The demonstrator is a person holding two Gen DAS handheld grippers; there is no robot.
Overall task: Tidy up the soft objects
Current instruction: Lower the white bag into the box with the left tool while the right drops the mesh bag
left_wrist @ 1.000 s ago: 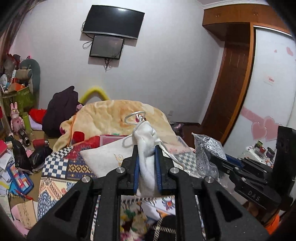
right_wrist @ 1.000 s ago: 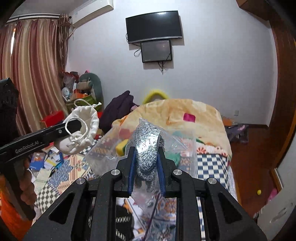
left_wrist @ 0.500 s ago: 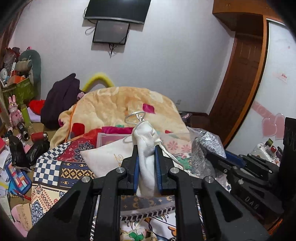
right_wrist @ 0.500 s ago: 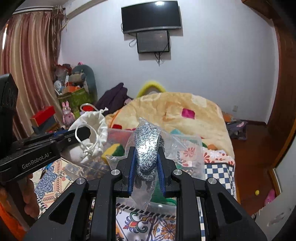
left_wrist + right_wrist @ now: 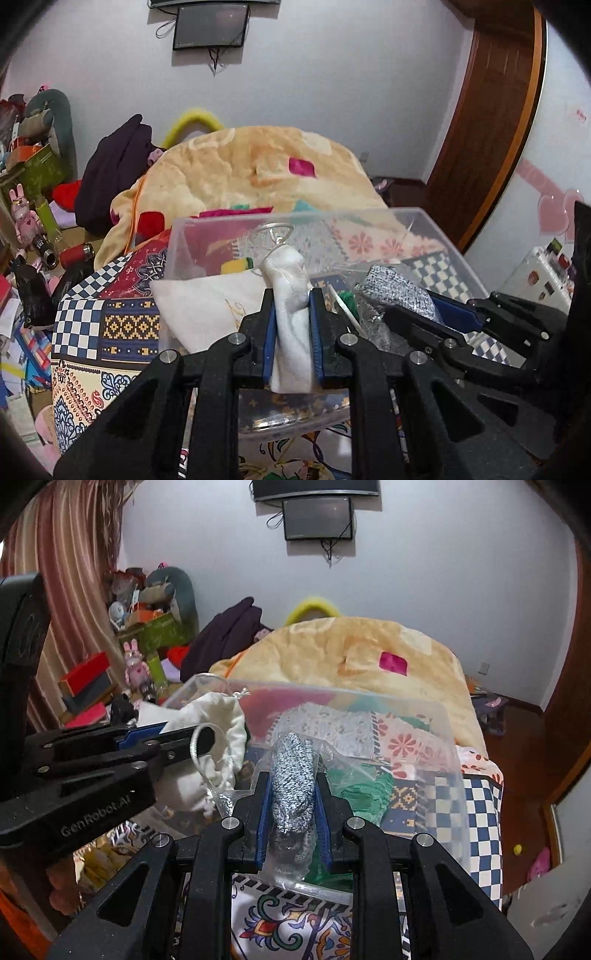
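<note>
Clear plastic bin sits on a patterned bedspread, w/ a peach blanket heaped behind it at 12 o'clock. Inside the bin: a white pillow along its left side, something green lower down, and a yellow-red item toward the back; the rest is blurred by the plastic, so contents beyond that are hard to tell. Left gripper is clamped on a white drawstring pouch, its blue pads pressing both sides; the pouch stands upright between the fingers, silver cord looping up at 12 o'clock, held over the bin's near-left part. Right gripper is closed on a grey speckled knit item in a clear bag, also upright between the pads, over the bin's near edge. In the right wrist view the left gripper and pouch show at 9 o'clock, just beside the bagged item. In the left wrist view the right gripper comes in from 3 o'clock.
</note>
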